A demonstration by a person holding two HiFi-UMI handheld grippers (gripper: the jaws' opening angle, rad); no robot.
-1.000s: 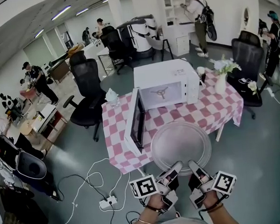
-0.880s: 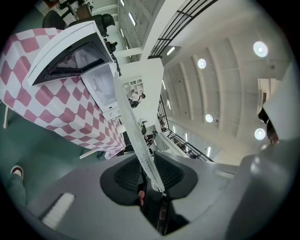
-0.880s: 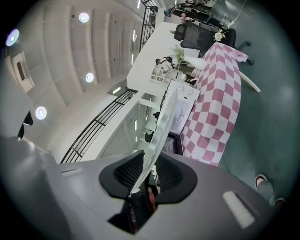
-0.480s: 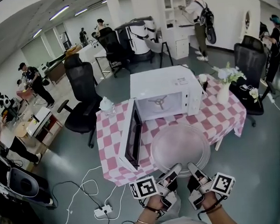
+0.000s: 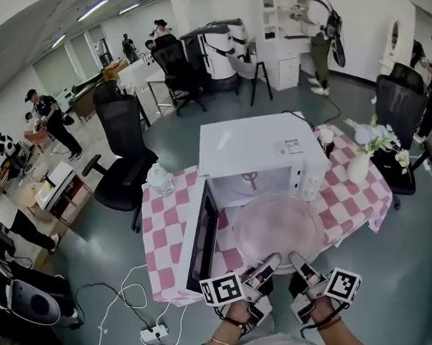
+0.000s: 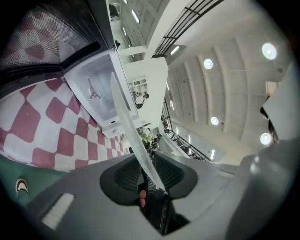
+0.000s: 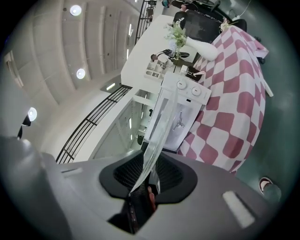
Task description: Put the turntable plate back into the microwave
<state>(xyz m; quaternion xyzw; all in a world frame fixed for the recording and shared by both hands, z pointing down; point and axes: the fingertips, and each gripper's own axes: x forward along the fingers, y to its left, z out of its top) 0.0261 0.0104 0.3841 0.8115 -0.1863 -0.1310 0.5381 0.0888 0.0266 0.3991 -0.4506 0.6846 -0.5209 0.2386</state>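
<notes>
A clear glass turntable plate [image 5: 279, 228] hangs level in front of the white microwave [image 5: 255, 149], whose door [image 5: 202, 239] stands open to the left. My left gripper [image 5: 272, 259] and right gripper [image 5: 293, 258] are both shut on the plate's near rim, side by side. The plate's far edge reaches the mouth of the cavity, where the three-armed drive hub [image 5: 250, 178] shows. In the left gripper view the plate's edge [image 6: 129, 126] runs up from the jaws toward the hub [image 6: 93, 91]. In the right gripper view the plate [image 7: 157, 140] rises likewise before the microwave [image 7: 180, 115].
The microwave stands on a table with a pink-and-white checked cloth [image 5: 346, 188]. A white vase of flowers [image 5: 362, 167] is at the table's right, a clear jar [image 5: 160, 181] at its left. Black office chairs [image 5: 122, 149] and several people stand around. A power strip [image 5: 154, 332] lies on the floor.
Both grippers have carried the plate forward to the microwave; its far edge now meets the cavity's mouth. The grips are unchanged.
</notes>
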